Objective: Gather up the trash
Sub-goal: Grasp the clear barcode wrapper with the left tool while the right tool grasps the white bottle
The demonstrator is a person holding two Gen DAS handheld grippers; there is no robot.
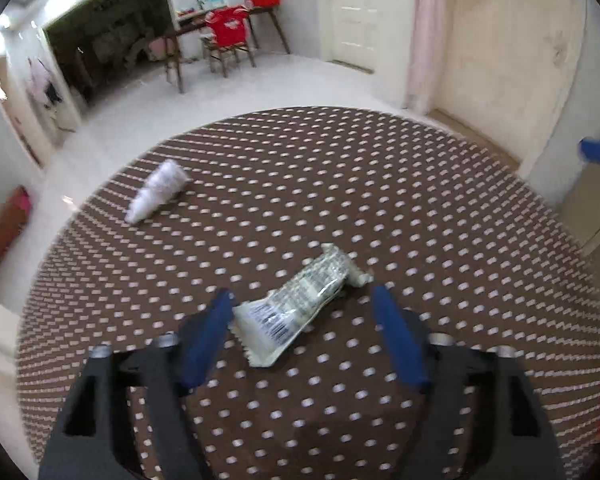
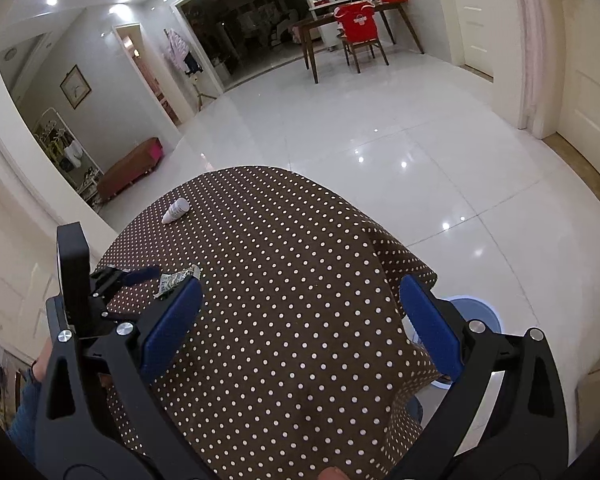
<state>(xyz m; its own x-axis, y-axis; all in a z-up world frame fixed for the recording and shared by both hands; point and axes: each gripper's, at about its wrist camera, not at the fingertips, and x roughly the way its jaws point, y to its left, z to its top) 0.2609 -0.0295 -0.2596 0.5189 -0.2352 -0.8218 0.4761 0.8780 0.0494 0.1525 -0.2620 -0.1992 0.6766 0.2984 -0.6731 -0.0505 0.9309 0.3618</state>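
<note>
The left gripper [image 1: 302, 300] points steeply downward, its two blue-padded jaws spread apart, neither pad pressing on anything. In the right wrist view it shows from the side at the left edge, black body upright, blue tips angled down. The right gripper [image 2: 300, 300] tilts downward too, jaws spread wide with nothing between them. A hand [image 2: 40, 364] and a blue sleeve [image 2: 22, 420] show at the lower left.

Your round table wears a brown polka-dot cloth [image 2: 292, 280]. Across the glossy white floor [image 2: 380, 120], at the far wall, you see a wooden table [image 2: 320, 26] and a chair draped in red [image 2: 358, 20]. A brown bench [image 2: 128, 168] sits far left by a doorway.
</note>
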